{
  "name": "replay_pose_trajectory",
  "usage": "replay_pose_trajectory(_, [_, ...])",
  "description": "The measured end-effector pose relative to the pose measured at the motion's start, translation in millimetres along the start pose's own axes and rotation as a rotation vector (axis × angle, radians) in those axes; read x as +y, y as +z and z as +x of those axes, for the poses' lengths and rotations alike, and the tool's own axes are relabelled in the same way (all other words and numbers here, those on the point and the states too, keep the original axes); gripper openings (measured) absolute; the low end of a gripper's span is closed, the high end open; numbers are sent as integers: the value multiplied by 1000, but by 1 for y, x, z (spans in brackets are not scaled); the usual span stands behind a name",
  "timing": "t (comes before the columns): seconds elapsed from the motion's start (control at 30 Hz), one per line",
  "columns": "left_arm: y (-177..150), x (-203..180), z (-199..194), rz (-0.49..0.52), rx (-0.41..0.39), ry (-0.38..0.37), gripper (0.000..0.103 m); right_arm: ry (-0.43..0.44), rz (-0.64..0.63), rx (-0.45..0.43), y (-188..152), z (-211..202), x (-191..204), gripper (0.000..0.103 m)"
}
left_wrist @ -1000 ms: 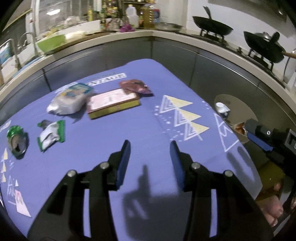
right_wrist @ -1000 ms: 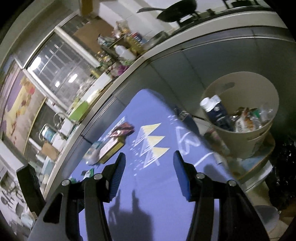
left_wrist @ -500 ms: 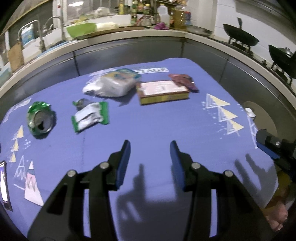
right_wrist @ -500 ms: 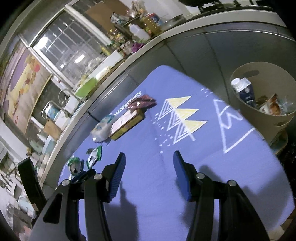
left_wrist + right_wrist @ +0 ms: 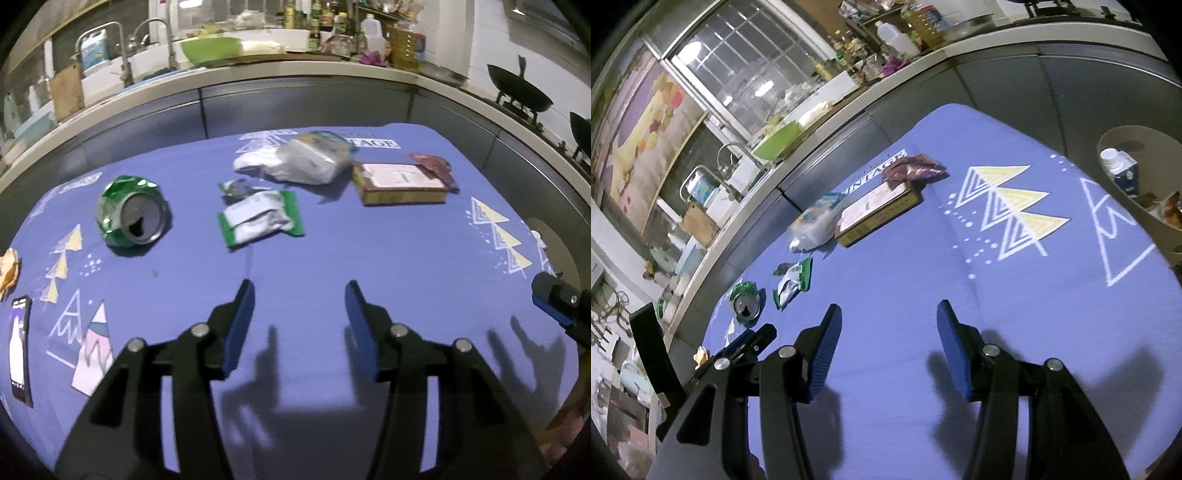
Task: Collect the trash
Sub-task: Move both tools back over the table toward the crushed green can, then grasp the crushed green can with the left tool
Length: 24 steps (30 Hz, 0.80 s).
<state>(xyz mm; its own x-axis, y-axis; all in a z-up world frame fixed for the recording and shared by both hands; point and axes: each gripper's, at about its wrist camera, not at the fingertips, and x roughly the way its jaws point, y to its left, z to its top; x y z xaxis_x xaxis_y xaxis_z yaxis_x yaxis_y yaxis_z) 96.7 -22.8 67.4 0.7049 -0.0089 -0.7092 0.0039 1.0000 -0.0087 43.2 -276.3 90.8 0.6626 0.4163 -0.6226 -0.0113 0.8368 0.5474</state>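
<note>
The trash lies scattered on a purple cloth (image 5: 295, 258) covering the table. In the left wrist view a crushed green can (image 5: 131, 216) sits at about ten o'clock from the left gripper (image 5: 299, 314), well apart from it. A green-and-white wrapper (image 5: 260, 218) lies near twelve o'clock, with a small crumpled scrap (image 5: 236, 187) touching its far end. Beyond that, a white plastic bag (image 5: 299, 158) rests at twelve to one o'clock, and a flat yellow-edged box (image 5: 400, 182) lies just beside it at one o'clock. A dark red wrapper (image 5: 434, 166) touches the box's far right corner. A crumpled orange scrap (image 5: 9, 269) and a phone (image 5: 20, 350) lie at the cloth's left edge, around nine o'clock.

The left gripper's jaws have just been opening; its blue fingers (image 5: 240, 325) are spread with only bare cloth between them. The right gripper (image 5: 888, 339) hangs over the cloth too, fingers (image 5: 825, 350) spread apart and pinching nothing. At two o'clock from it, off the table's edge, a beige bin (image 5: 1137, 134) holds a carton (image 5: 1119, 170) and other rubbish.
</note>
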Motion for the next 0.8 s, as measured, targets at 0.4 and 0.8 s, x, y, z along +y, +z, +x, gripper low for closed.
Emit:
replay_pose_trajectory(0.4, [-18,96,3,-144,-3,118,51,39,-118,112,-8,50,54,50])
replay_pose_trajectory(0.8, [-11,247,4,-514,-16,81,51,135,-202,254,2,136,122,50])
